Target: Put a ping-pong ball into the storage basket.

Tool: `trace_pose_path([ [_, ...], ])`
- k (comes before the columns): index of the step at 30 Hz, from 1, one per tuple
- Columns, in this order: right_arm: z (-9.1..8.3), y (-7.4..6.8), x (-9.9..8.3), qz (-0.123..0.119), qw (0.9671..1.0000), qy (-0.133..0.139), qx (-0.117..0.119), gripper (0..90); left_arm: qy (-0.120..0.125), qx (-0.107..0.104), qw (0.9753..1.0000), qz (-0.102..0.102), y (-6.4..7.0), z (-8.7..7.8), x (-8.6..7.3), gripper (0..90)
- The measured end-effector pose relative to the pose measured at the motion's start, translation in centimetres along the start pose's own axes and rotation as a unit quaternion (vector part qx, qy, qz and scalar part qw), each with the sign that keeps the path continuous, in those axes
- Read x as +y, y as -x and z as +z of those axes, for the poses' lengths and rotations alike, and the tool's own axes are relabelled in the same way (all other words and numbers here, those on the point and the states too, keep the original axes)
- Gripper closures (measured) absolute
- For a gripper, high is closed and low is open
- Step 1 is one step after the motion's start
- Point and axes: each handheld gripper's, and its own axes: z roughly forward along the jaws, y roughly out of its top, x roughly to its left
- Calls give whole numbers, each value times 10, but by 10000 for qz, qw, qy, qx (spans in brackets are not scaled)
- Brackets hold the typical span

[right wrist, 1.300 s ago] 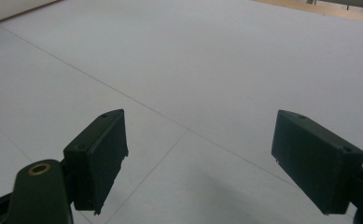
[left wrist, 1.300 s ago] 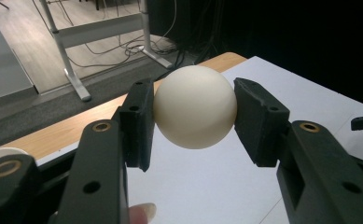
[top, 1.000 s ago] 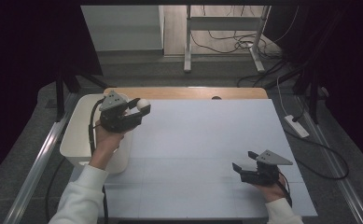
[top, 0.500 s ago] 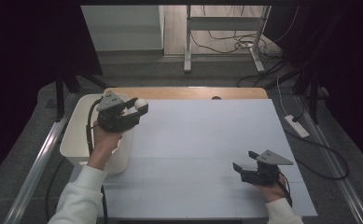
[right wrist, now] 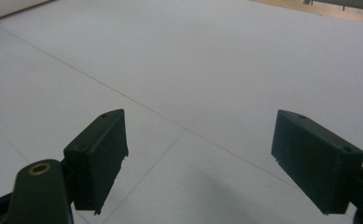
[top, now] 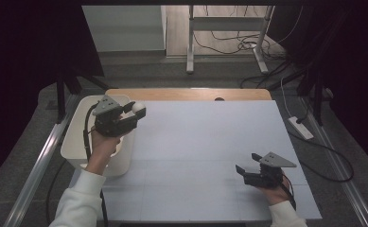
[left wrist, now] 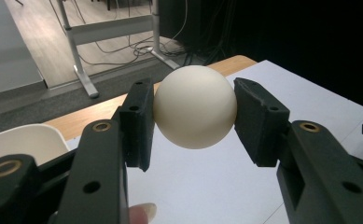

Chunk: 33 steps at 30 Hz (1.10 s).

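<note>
A cream-white ball (left wrist: 195, 106) sits clamped between the two black jaws of my left gripper (left wrist: 193, 116). From above, that left gripper (top: 133, 111) hovers over the right rim of a white tub (top: 77, 135) at the table's left, the ball (top: 138, 107) at its tip. My right gripper (top: 247, 169) rests low over the white tabletop (top: 210, 137) near the front right, open. Between its jaws (right wrist: 198, 158) there is just bare table surface.
A strip of wooden table edge (top: 186, 94) runs along the far side. Behind it stand a metal desk frame (top: 224, 28) and loose cables on the floor. A power strip (top: 301, 127) lies right of the table.
The left gripper with the ball has drifted slightly left and toward me, above the tub's rim. The right gripper has stayed put.
</note>
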Motion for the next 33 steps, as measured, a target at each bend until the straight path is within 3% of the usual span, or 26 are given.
trace_pose_path([
  [6,1,-2,0,-51,10000,-29,43,188,-84,64,9999,-91,-3,-1,-4,508],
  [10,1,-1,0,-54,10000,-27,31,189,-34,308,9995,-28,-4,-6,0,509],
  [16,1,0,0,-48,10000,-28,18,190,6,460,9989,18,-10,-19,7,509],
  [33,0,0,0,-26,10000,-33,-11,189,40,716,9968,-352,-36,-37,2,509],
])
